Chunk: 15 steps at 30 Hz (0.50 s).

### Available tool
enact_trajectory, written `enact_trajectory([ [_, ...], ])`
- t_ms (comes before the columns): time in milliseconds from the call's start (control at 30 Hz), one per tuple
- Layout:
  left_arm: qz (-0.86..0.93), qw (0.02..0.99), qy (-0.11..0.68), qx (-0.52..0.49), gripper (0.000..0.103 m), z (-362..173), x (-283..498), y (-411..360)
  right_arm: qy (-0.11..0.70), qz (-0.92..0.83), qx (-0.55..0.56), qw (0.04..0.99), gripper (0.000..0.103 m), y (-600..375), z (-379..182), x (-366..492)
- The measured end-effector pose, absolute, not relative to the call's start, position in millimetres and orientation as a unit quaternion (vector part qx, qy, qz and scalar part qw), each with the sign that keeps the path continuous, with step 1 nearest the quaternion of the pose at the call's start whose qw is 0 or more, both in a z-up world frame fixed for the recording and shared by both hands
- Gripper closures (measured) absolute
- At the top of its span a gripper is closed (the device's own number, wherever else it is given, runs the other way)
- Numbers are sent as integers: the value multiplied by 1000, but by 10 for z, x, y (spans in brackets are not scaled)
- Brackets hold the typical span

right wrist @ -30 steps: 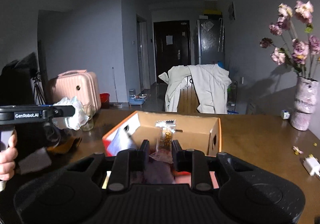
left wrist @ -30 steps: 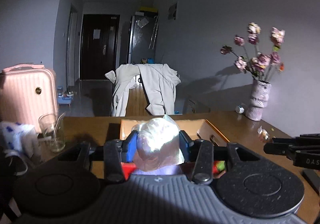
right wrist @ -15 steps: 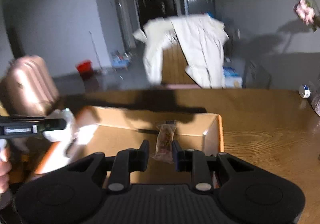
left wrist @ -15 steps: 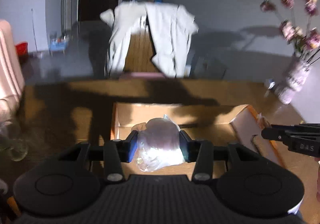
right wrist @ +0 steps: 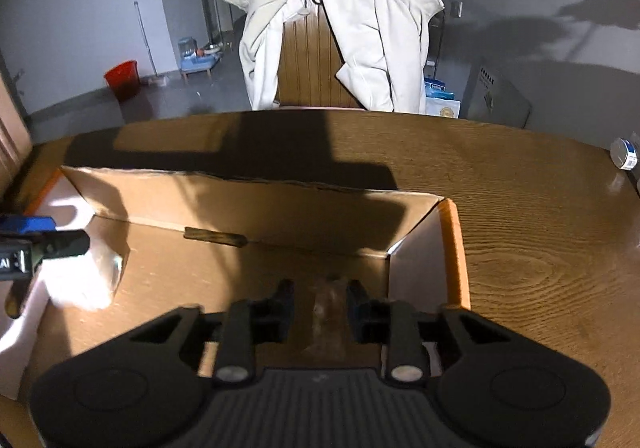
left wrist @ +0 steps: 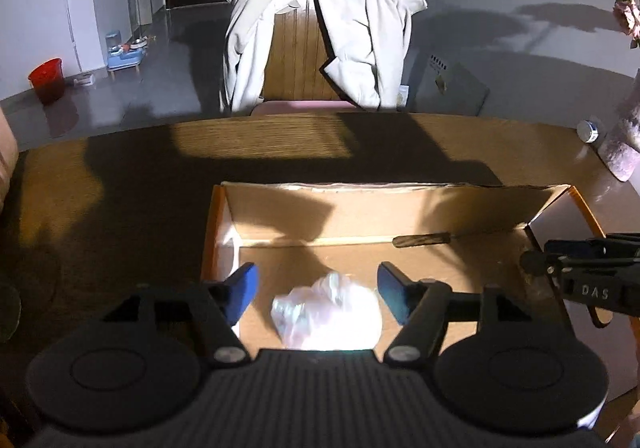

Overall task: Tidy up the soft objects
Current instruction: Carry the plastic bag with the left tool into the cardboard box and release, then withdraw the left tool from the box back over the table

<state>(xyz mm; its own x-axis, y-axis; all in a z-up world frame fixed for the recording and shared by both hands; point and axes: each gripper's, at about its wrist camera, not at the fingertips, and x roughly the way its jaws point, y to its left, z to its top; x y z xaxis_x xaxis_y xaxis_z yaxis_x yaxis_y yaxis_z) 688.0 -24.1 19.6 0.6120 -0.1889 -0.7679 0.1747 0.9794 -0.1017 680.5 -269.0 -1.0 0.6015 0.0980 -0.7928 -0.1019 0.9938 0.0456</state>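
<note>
An open cardboard box (left wrist: 360, 207) with orange edges lies on the wooden table. Over its left part my left gripper (left wrist: 318, 280) is opening, its blue pads wide of a crumpled clear plastic bag (left wrist: 328, 318) that sits free on the box floor below. The same bag (right wrist: 80, 280) shows brightly lit in the right wrist view. My right gripper (right wrist: 320, 298) hangs over the box's right part (right wrist: 416, 248), jaws opening. A small clear snack packet (right wrist: 328, 312) is between its fingers with a gap on each side.
A chair draped with a pale jacket (left wrist: 320, 19) stands behind the table. A vase (left wrist: 624, 143) and a small tin (left wrist: 588, 129) stand at the table's right end. A red bucket (left wrist: 46, 77) is on the floor at left.
Both grippers swung forward and down over the box. The left one let go of the plastic bag, which dropped onto the box floor. The right one's jaws parted from the snack packet.
</note>
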Motion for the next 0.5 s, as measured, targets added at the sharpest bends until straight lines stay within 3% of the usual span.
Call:
enact_trajectory([
  [33, -105, 897, 430, -9, 29, 204, 6876, -239, 440, 59, -3, 896, 59, -2677, -1, 6795],
  [100, -111, 898, 426, -6, 25, 215, 6862, -252, 437, 61, -6, 897, 40, -2665, 16, 6774],
  [133, -111, 899, 423, -4, 25, 216, 6851, -267, 435, 61, -13, 898, 37, -2655, 18, 6760],
  [300, -96, 906, 413, 0, 20, 237, 6696, -274, 410, 49, -69, 908, 35, -2619, 48, 6644],
  [500, -87, 911, 403, -2, 20, 419, 6430, -233, 382, 77, -45, 920, 35, -2638, 303, 6420],
])
